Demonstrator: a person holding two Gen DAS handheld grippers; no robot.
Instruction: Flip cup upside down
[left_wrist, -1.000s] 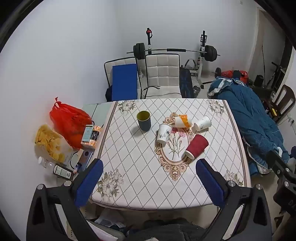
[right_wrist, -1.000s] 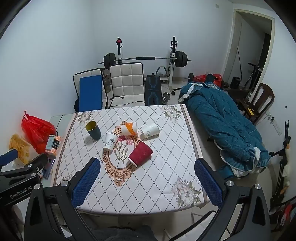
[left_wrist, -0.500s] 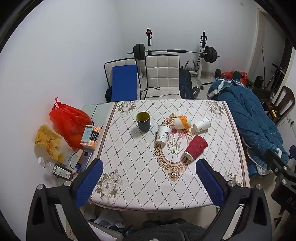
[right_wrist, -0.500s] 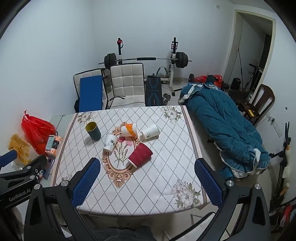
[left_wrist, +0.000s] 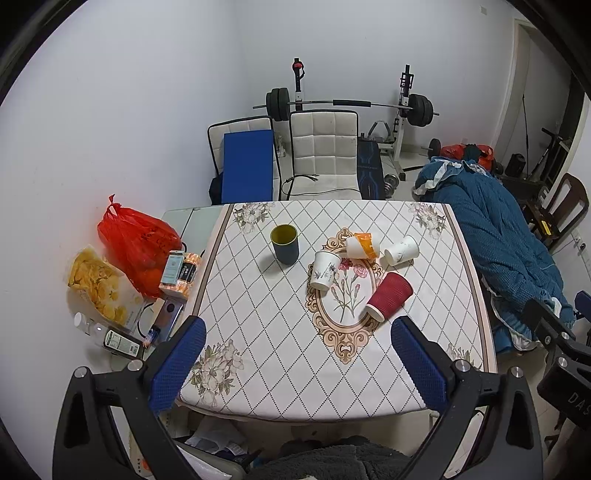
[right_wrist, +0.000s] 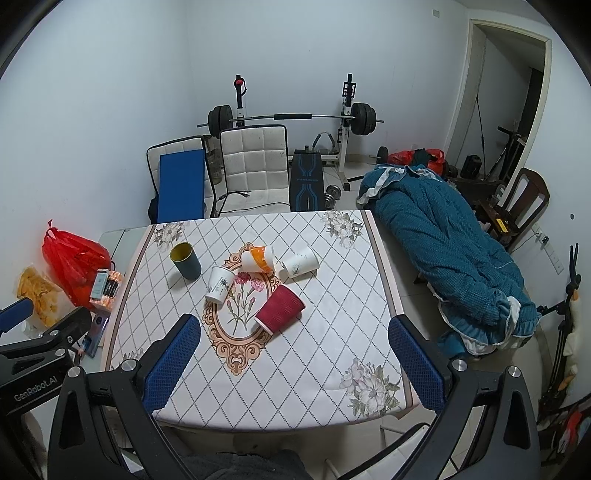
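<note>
Broadly, we take the table (left_wrist: 280, 354) with its diamond-patterned cloth as our landmark and work down in size from there. Beyond its far edge stands a barbell rack (right_wrist: 291, 118), and closer to that edge two white padded chairs (right_wrist: 255, 162), the left one with a blue pad (left_wrist: 247, 166) leaning on it. Off the table's right side lies a heaped teal quilt (right_wrist: 443, 251). Off its left side, on a lower surface, sit a red plastic bag (left_wrist: 133, 240) and a yellow snack packet (left_wrist: 96, 284). On the table itself, five cups cluster around the oval flower medallion at its middle. A dark blue cup (left_wrist: 284, 244) with a yellow inside stands upright toward the table's far-left part, mouth up. Just right of it a white printed paper cup (left_wrist: 324, 270) also stands mouth up, tilted in the fisheye view. A red ribbed cup (right_wrist: 279, 310) lies on its side nearest the table's near edge. An orange-and-white cup (right_wrist: 258, 258) and a plain white cup (right_wrist: 300, 262) lie on their sides toward the far edge, close together. We hold our left gripper (left_wrist: 295, 365) and our right gripper (right_wrist: 293, 363) above the table's near edge, each with its blue-padded fingers spread wide and nothing between them, well apart from every cup.
</note>
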